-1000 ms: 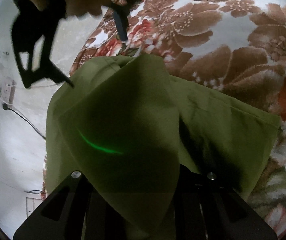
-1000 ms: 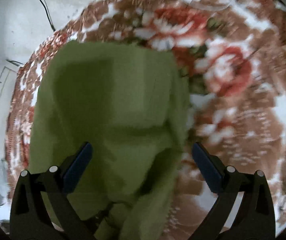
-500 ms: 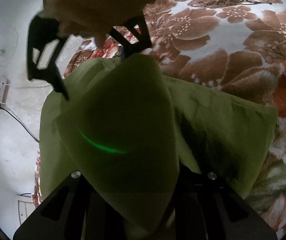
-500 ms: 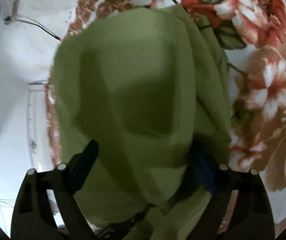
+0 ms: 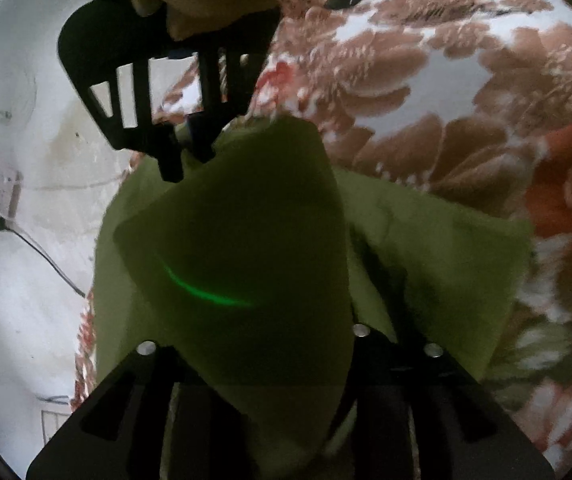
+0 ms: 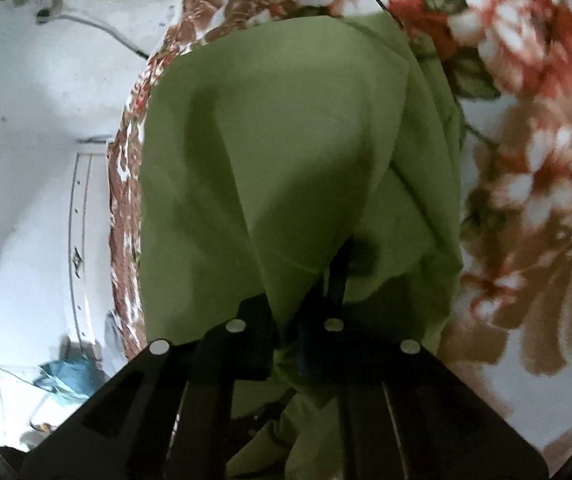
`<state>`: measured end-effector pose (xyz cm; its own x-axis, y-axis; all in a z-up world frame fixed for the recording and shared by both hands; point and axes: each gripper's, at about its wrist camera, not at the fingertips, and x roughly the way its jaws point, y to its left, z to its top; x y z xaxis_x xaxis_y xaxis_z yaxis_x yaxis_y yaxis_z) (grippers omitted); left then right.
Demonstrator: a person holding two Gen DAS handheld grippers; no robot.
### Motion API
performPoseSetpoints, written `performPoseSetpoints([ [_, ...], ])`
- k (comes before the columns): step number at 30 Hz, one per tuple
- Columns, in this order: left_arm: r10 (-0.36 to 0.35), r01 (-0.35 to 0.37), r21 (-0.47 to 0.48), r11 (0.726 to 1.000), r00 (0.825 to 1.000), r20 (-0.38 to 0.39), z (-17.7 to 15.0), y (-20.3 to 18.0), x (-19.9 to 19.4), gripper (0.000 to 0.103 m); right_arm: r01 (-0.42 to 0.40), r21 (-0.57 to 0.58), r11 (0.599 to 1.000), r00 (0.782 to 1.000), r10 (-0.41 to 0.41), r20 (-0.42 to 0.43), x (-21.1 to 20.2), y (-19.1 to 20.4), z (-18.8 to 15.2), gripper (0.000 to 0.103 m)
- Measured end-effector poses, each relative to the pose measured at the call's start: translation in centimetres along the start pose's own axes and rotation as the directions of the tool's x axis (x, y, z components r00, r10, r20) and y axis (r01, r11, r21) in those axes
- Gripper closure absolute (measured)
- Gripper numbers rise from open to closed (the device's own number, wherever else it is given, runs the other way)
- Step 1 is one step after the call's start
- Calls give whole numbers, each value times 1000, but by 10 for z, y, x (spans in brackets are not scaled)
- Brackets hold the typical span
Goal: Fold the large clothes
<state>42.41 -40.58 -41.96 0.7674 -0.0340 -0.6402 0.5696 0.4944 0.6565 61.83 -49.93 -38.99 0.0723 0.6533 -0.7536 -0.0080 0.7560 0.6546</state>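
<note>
Now both jaws pinching green cloth [image 6: 286,152], over floral blanket [image 6: 526,200]

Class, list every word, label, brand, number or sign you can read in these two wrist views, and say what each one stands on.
None: no readable text shows in either view.
The green garment shows no tag or print.
The floral blanket carries only a pattern.
The left gripper and right gripper show no markings.
</note>
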Motion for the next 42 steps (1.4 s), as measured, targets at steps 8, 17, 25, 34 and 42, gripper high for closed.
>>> performPoseSetpoints([
  [8,43,-63,148,987,989,139,-7,-18,-67,25,112,-128,985,990,-121,-68,-47,33,4,95],
  [17,-7,12,-126,992,999,38,-68,68,-88,20,340,-145,929,930,-355,-92,-3,-27,0,95],
  [25,-310,275,-579,768,950,40,-114,166,-44,16,532,-194,824,842,-539,21,34,-19,-21,83],
  [34,-349,312,-699,644,932,95,-115,204,-42,18,646,-167,745,754,-588,294,-39,57,-67,28],
  [42,-381,278,-729,626,924,26,-134,186,-7,18,641,-134,756,752,-584,306,38,74,-113,7],
])
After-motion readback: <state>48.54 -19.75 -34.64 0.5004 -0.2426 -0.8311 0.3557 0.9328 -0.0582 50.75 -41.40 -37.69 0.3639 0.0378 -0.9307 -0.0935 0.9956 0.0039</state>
